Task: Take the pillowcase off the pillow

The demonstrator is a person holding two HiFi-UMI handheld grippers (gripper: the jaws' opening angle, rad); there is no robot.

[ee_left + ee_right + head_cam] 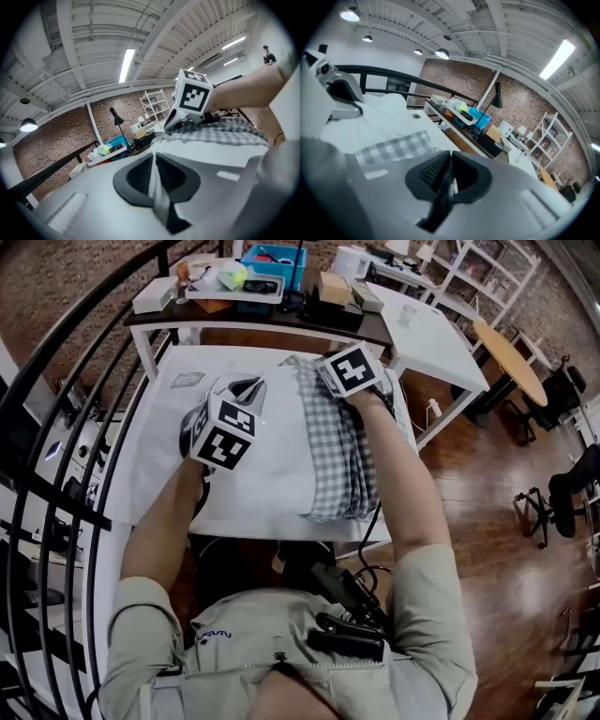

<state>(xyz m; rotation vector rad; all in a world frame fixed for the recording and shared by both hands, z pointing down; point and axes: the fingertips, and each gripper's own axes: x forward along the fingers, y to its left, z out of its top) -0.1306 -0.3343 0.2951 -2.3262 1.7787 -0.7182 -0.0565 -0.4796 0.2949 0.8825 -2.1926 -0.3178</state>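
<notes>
A: How is the left gripper (154, 161)?
B: Closed tight, with a fold of the soft white pillow (272, 465) pinched in it, toward the white table's (159, 446) far edge.
A: And the grey-and-white checked cloth pillowcase (342, 456)?
B: Bunched along the pillow's right side. The right gripper (450, 161) sits at its far end with its jaws together — whether they pinch any cloth, I cannot tell.

White table (150, 442), pillow (277, 465) lying flat on it; checked pillowcase (339, 451) bunched over the pillow's right side

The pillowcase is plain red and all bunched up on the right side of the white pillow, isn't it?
Not plain red: the pillowcase is grey-and-white checked. The head view shows it bunched up on the right side of the white pillow.
</notes>
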